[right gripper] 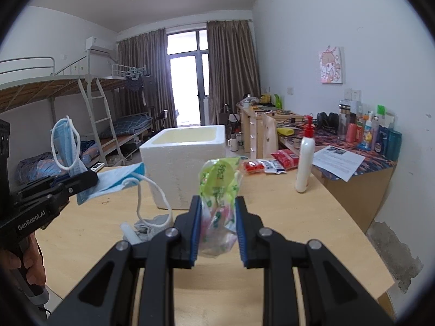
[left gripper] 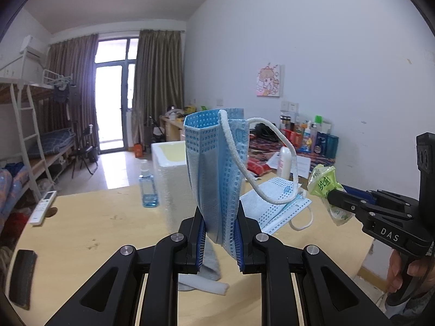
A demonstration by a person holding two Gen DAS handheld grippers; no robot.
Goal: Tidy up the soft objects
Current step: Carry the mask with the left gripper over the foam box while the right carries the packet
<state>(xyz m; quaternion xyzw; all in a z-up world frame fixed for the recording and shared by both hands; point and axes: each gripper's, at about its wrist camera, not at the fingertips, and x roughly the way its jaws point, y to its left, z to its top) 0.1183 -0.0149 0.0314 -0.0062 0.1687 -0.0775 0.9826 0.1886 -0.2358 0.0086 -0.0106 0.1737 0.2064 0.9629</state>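
Face mask stands upright, pinched at its lower end in the left tool, while the right tool is clamped on a green packet. Both hang above the surface. The white foam box lies straight ahead of both, open side up, a little nearer to the left one, I think.

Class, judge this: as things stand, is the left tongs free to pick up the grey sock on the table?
Probably not: the left tongs are shut on a blue mask; the sock lies below them.

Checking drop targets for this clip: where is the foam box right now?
The foam box stands on the table at centre in the right wrist view, beyond the right claw and left of the lotion bottle.
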